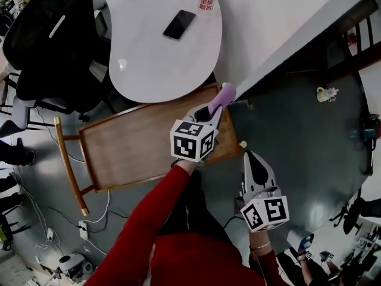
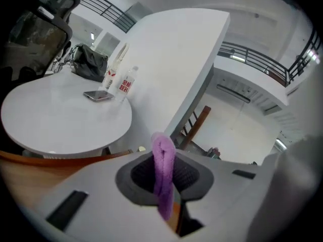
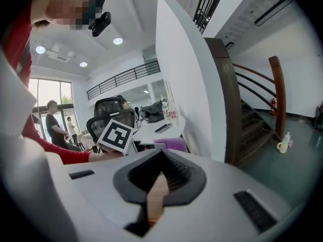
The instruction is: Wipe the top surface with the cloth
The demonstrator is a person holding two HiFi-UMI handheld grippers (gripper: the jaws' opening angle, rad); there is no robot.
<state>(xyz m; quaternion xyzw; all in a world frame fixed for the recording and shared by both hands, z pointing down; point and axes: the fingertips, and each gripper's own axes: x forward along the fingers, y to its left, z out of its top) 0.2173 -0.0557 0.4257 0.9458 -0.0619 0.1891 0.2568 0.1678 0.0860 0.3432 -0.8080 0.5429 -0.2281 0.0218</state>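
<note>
Upright, the cloth point(image 2: 164, 161) stands clamped in the left gripper point(image 1: 213, 108)

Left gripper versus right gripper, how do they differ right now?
The left gripper is shut on the purple cloth; the right gripper has its jaws together on nothing. The left gripper sits over the wooden table's far right corner; the right gripper hangs beside that table, over the floor. Each carries a marker cube.

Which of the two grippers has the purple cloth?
The left gripper: its jaws pinch the purple cloth over a corner of the wooden table. The right gripper has closed jaws with nothing between them.
</note>
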